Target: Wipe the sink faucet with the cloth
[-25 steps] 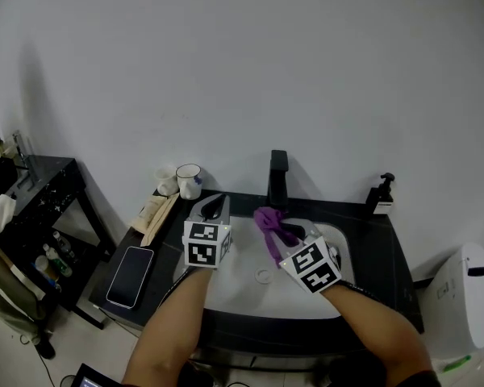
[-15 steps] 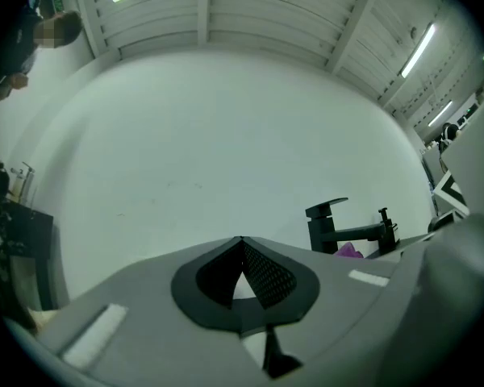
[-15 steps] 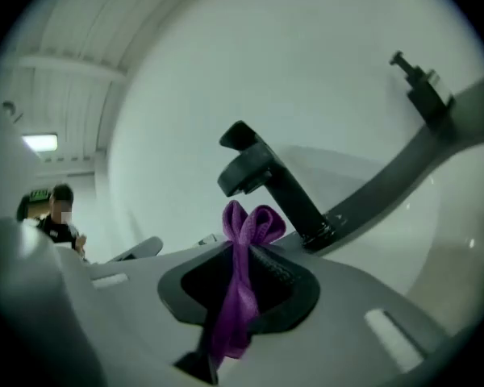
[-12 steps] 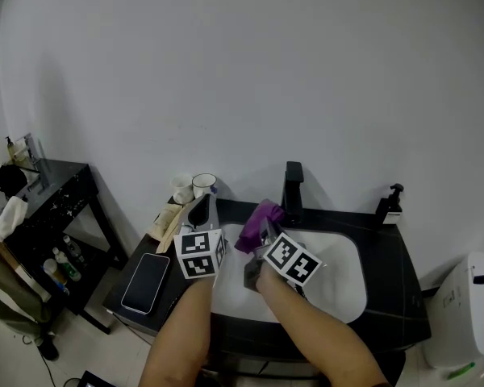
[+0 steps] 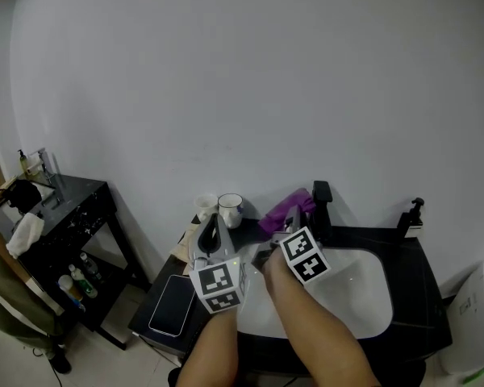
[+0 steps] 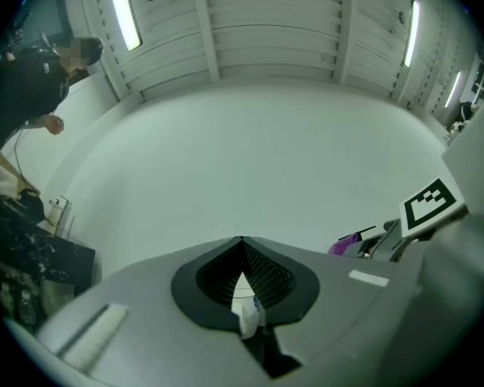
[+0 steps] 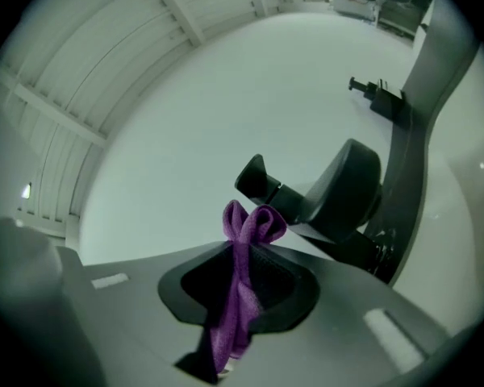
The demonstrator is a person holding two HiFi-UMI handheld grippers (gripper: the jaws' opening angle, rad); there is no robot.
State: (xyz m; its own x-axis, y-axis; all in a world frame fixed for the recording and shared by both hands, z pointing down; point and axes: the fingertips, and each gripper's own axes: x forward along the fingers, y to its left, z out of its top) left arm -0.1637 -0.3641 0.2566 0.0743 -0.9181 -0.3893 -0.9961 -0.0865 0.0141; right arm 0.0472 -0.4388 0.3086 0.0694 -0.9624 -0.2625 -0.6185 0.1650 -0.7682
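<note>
Okay, my left gripper (image 6: 242,247) is pinched shut, empty. My right gripper (image 7: 239,256) clamps the crumpled purple fabric cloth (image 7: 252,221), held just short of the matte black angular sink faucet (image 7: 345,190). Approach step, I reckon; next needs cloth pressed onto it.

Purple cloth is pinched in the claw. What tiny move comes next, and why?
Probably nudge the right claw a little forward, so the purple cloth presses onto the black faucet. The claw is shut on the cloth, whose bunched tip pokes out toward the faucet but seems just short of it, so wiping cannot start yet.
</note>
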